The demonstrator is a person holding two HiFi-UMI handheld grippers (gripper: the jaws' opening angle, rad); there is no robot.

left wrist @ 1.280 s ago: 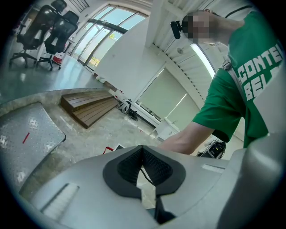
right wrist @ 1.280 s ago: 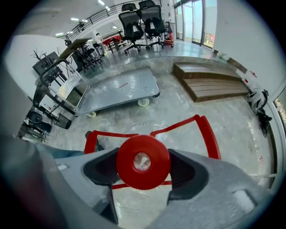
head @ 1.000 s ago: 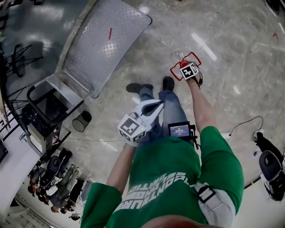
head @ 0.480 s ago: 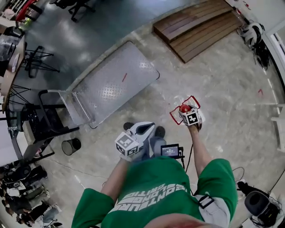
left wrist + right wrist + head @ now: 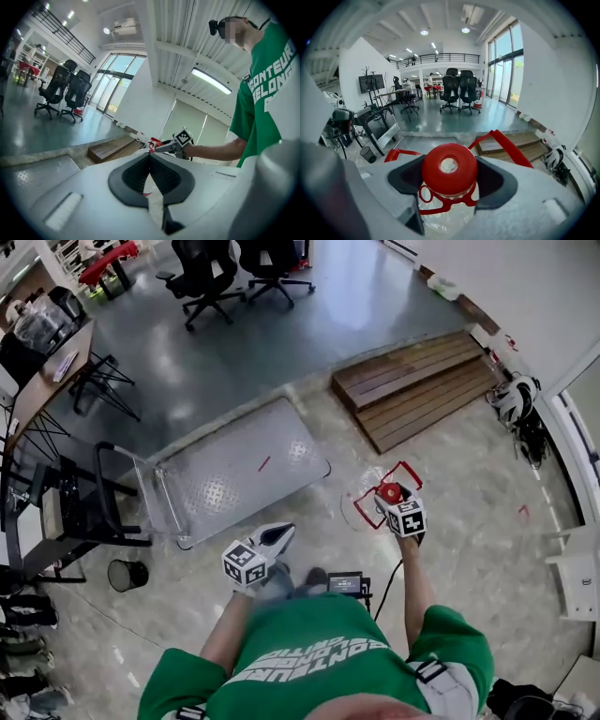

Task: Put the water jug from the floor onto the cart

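1. Firmly, the right gripper [image 5: 450,180] had its jaws closed on the red-capped neck of the water jug [image 5: 386,493].
2. The jug was over the floor [image 5: 469,531], well apart from the cart [image 5: 246,468].
3. The left gripper [image 5: 150,171] had its jaws pressed together, with nothing between them.

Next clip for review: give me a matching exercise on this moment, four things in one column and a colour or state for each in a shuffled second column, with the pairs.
Things:
1. left gripper
2. right gripper
3. cart
4. water jug cap

Colour or state:
A. red
B. silver-grey metal deck
C. jaws together, nothing between them
D. jaws clamped on the top of the jug

Pairs: 1-C, 2-D, 3-B, 4-A
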